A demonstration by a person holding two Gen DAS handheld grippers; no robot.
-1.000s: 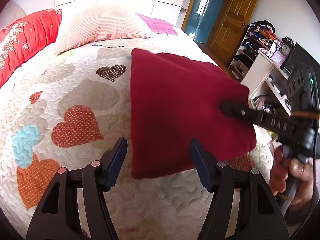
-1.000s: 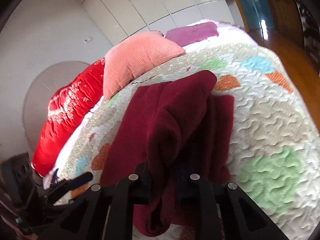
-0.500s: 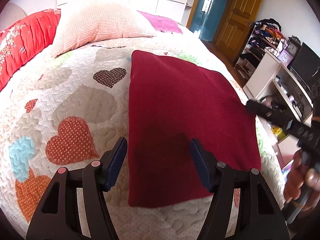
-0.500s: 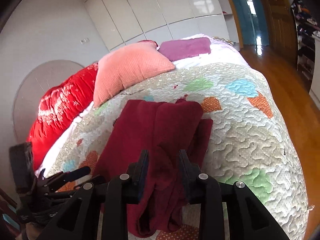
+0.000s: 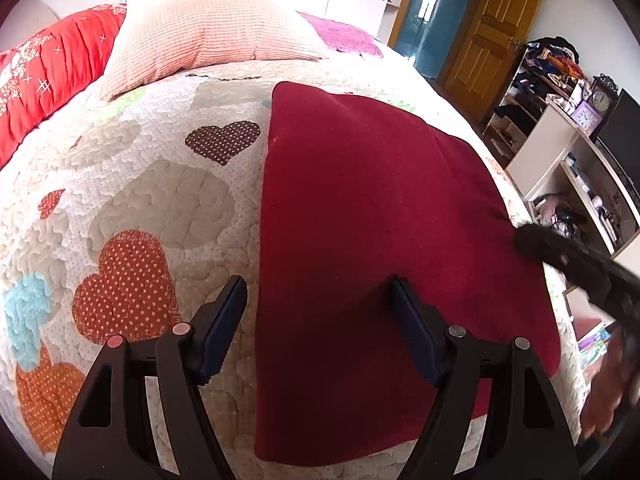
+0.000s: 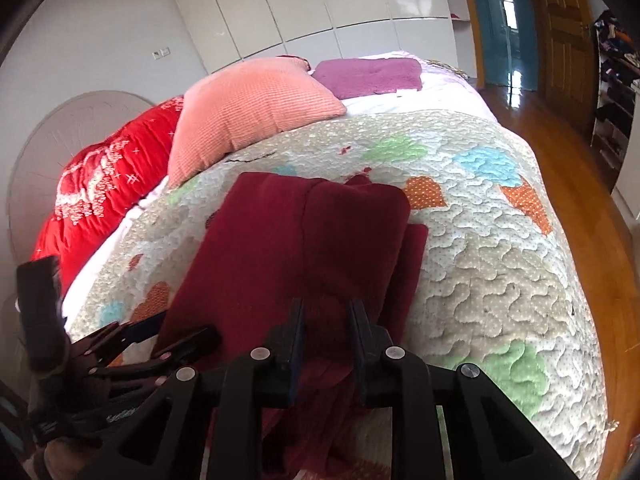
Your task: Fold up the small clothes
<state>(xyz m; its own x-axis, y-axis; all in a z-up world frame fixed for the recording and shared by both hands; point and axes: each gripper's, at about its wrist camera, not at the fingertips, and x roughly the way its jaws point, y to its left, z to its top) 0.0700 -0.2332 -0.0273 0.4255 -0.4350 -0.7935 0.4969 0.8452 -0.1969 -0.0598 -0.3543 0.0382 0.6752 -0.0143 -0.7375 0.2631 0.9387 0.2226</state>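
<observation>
A dark red cloth [image 5: 372, 216] lies folded flat on the heart-patterned quilt [image 5: 160, 200]. My left gripper [image 5: 318, 284] hovers over the cloth's near left edge, one finger above the quilt and the other above the cloth. Its jaws are opening wide and nothing is between them. My right gripper [image 6: 326, 306] has its jaws narrow, with a thick fold of the dark red cloth [image 6: 280, 248] pinched between them at the cloth's right edge. In the left wrist view the right gripper [image 5: 528, 240] meets that edge, where the fabric puckers. The left gripper [image 6: 168, 336] shows low on the left in the right wrist view.
A pink ribbed cushion [image 5: 208, 36], a red duvet [image 5: 44, 76] and a purple cloth [image 6: 368, 76] lie at the head of the bed. White shelves with clutter [image 5: 580, 152] stand past the bed's right edge. Wooden floor [image 6: 580, 184] and doors lie beyond.
The right gripper has lowered the lifted fold, and the cloth now lies flat. The left gripper has moved forward and down over the cloth's near edge, and its jaws have spread wider.
</observation>
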